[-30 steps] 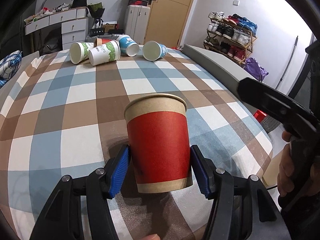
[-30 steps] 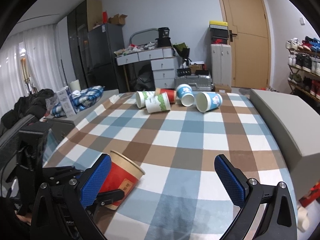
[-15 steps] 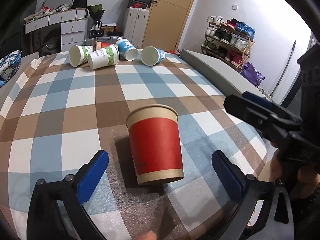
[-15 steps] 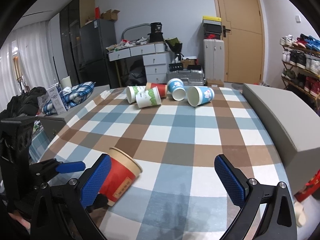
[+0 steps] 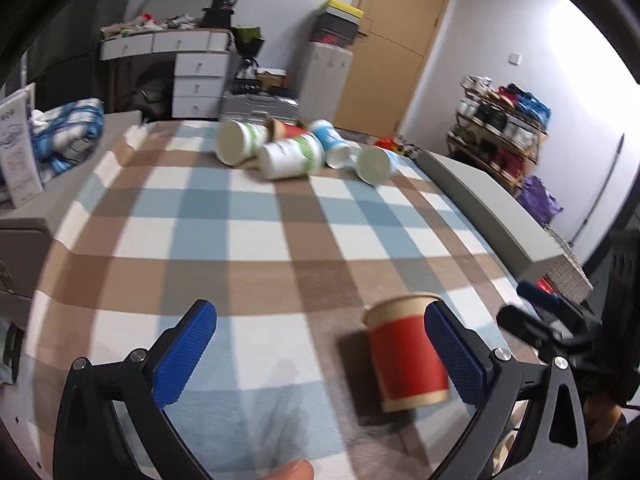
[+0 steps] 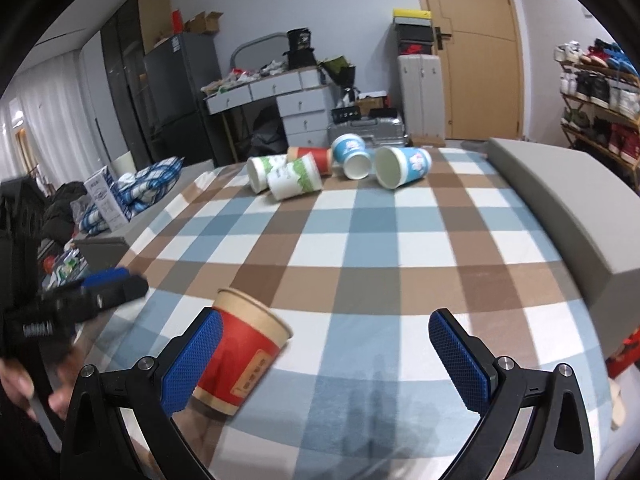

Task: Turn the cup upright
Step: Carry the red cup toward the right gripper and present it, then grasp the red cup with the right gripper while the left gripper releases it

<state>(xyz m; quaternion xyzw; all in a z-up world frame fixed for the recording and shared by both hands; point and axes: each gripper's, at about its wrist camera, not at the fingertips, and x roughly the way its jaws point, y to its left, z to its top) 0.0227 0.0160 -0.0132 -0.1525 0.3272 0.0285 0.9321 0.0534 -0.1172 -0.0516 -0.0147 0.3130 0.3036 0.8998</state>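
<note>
A red paper cup (image 5: 406, 354) with a brown rim stands upright on the checked tablecloth near the front edge. It also shows in the right wrist view (image 6: 240, 354). My left gripper (image 5: 320, 354) is open and empty; the cup stands by its right finger, apart from the pads. My right gripper (image 6: 326, 360) is open and empty, with the cup behind its left finger. Several paper cups lie on their sides at the far end: a green-and-white cup (image 6: 294, 180), a red cup (image 6: 314, 156) and two blue cups (image 6: 402, 166).
The checked tablecloth (image 6: 360, 240) covers the table. A grey padded bench (image 6: 568, 208) runs along the right side. A grey ledge with a box and a blue plaid bundle (image 6: 132, 188) is at the left. Drawers, a suitcase and shoe racks stand beyond.
My left gripper opened, let go of the red cup and drew back to the left. The cup stays upright on the cloth. My right gripper hardly moved.
</note>
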